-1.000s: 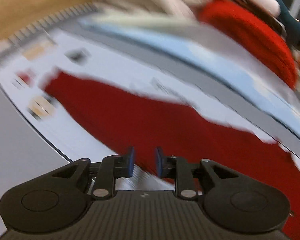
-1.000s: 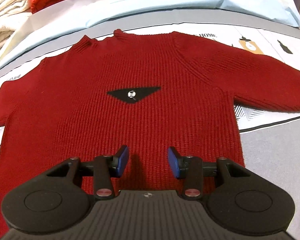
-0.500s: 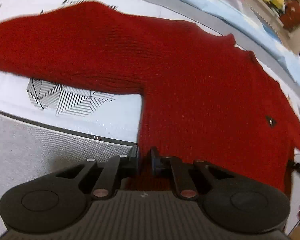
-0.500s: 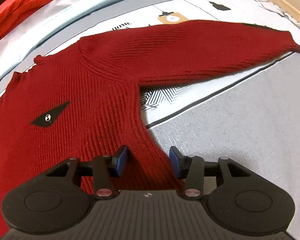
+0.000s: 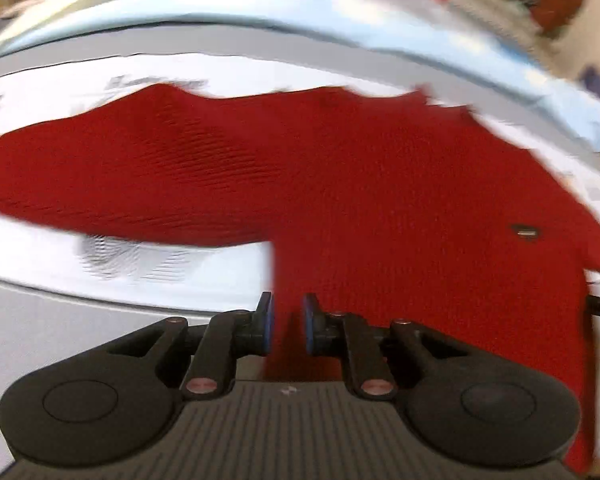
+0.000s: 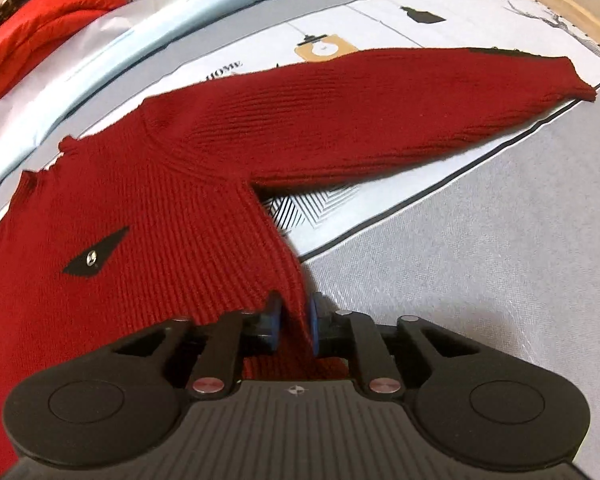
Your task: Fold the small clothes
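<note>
Here the red sweater [image 6: 148, 200] lies flat, sleeves outstretched sideways.

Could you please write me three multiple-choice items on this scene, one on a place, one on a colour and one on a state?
1. Where does the right gripper meet the sweater?
A. at the collar
B. at the side edge near the hem, below the sleeve
C. at the cuff

2. What colour is the small patch on the sweater's chest?
A. black
B. yellow
C. white

3. How does the sleeve lie?
A. folded across the chest
B. rolled up
C. stretched out flat on the bed cover

Answers: 1 B, the knit edge sits pinched between the blue pads; 2 A, a dark triangle with a small silver stud; 3 C, it reaches sideways to its cuff.
</note>
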Motion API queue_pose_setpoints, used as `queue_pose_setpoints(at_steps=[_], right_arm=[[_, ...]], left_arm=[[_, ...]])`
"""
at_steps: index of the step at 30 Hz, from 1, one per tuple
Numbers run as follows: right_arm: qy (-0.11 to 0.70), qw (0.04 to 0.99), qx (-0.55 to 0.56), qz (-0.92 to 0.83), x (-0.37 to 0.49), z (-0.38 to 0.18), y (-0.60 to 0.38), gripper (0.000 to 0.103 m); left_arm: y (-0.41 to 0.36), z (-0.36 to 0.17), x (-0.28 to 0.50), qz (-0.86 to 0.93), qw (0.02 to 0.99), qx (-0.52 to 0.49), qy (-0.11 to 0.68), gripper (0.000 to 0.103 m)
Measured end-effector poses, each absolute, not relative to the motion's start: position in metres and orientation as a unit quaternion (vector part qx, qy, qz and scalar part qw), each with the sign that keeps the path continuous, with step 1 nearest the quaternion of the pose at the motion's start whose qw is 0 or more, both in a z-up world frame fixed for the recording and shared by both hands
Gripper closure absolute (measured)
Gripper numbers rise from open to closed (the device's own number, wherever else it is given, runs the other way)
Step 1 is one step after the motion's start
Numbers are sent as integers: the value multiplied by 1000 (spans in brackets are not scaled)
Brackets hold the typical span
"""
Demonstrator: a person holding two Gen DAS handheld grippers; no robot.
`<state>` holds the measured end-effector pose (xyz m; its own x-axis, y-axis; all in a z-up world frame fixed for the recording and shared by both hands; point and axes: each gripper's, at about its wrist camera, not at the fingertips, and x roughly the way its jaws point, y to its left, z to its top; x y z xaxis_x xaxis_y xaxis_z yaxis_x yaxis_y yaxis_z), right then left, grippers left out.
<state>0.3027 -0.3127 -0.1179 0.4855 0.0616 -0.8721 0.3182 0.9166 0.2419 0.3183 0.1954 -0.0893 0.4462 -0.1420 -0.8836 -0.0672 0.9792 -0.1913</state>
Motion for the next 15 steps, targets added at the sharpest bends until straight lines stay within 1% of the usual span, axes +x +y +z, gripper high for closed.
queue_pose_setpoints(at_steps=[1, 3, 4, 6, 11, 13, 15], right_arm=[[499, 843, 187, -72, 303, -116, -314, 82], [508, 842, 172, -63, 300, -116, -316, 82], [521, 835, 163, -66, 299, -121, -318, 73], [527, 830, 171, -63, 292, -126, -326, 74], [517, 838, 169, -44, 276, -103, -332, 73], [526, 837, 151, -6, 270, -99, -328, 73], [560, 821, 115, 14, 263, -110, -324, 73]], left_arm=[[192, -93, 316, -36, 839, -103, 533, 88], [184, -114, 315, -35, 816, -73, 573, 88], [181, -127, 314, -22, 802, -51, 595, 89], [176, -131, 310, -16, 803, -22, 595, 88], [153, -96, 300, -74, 823, -25, 563, 86], [139, -98, 295, -112, 817, -12, 566, 84], [118, -113, 305, -129, 801, 22, 584, 84]])
